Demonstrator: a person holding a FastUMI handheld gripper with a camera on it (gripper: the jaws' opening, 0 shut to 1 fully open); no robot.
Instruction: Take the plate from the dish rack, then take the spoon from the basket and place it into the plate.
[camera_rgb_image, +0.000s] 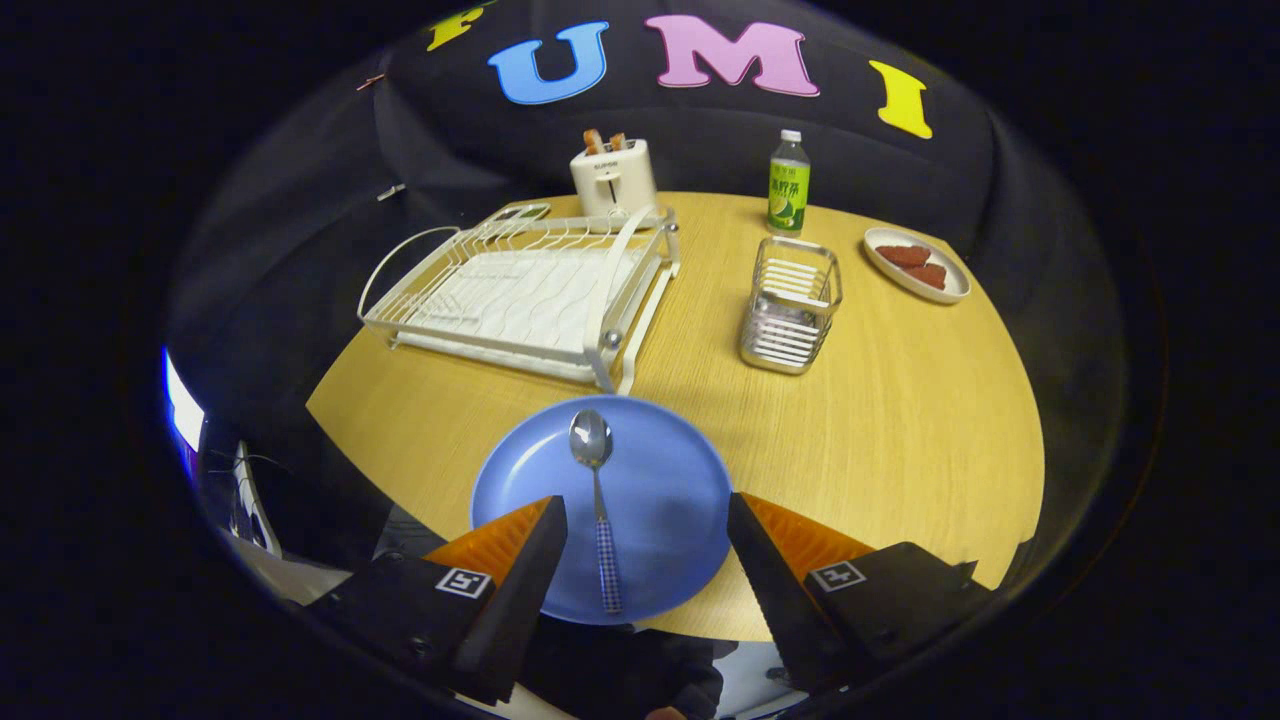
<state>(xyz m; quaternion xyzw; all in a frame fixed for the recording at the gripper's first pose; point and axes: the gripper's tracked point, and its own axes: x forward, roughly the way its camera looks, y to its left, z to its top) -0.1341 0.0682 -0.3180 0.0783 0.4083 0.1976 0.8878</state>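
Note:
A blue plate (660, 480) lies flat on the wooden table near its front edge. On it rests a metal spoon (597, 490) with a checked blue handle, bowl pointing away from me. My gripper (646, 520) hangs open above the plate, and the spoon lies free between its fingers, touched by neither. Beyond the plate to the left stands the white wire dish rack (520, 295), with no dishes in it. The small metal wire basket (790, 305) stands beyond the plate to the right.
A white toaster (613, 178) with toast stands behind the rack. A green bottle (788, 185) stands behind the basket. A small oval dish (916, 264) with reddish pieces lies right of the basket. The table (900, 420) is bare wood on the right.

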